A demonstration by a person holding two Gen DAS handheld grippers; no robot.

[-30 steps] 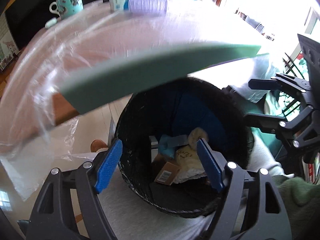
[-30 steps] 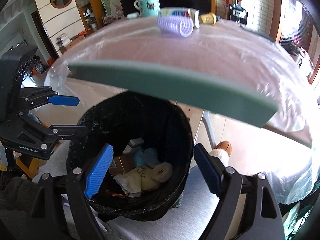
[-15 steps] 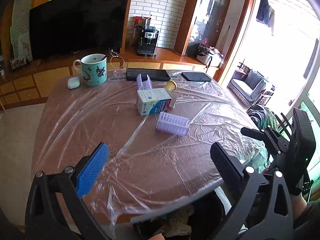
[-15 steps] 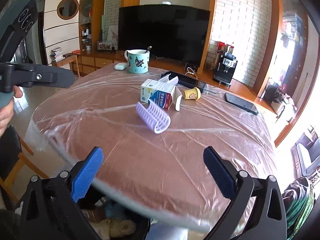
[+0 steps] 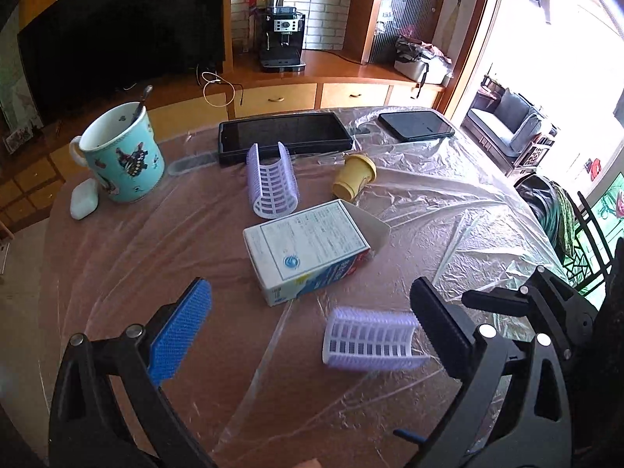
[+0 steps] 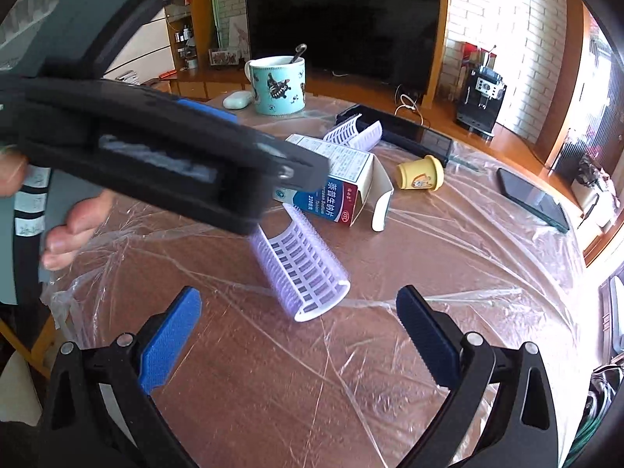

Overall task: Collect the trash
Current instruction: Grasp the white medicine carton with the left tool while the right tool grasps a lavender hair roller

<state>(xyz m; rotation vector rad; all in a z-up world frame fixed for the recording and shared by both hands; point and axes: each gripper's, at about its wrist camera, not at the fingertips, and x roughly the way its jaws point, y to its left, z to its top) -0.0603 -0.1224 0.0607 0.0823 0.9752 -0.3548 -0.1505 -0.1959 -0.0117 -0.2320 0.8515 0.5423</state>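
trash on plastic-covered table: 2 lilac hair rollers, ribbed, nearest lying between left gripper jaws, untouched | 1 opened carton mid-table | 1 tipped yellow cup | right gripper and left: jaws just opened wide, empty

Crinkled clear film is covering a brown table, glinting in the daylight.

Beside the carton, which is showing printed matt cardboard, a lilac curler of ribbed, slotted plastic is lying, with a second curler behind the carton. Near the carton a small yellow cup is looking like dull plastic. Farther back from the carton, a glazed ceramic mug is shining, and two dark slabs, a tray and a phone, are gleaming glossy black. The blue pads are looking rubbery and finely textured.
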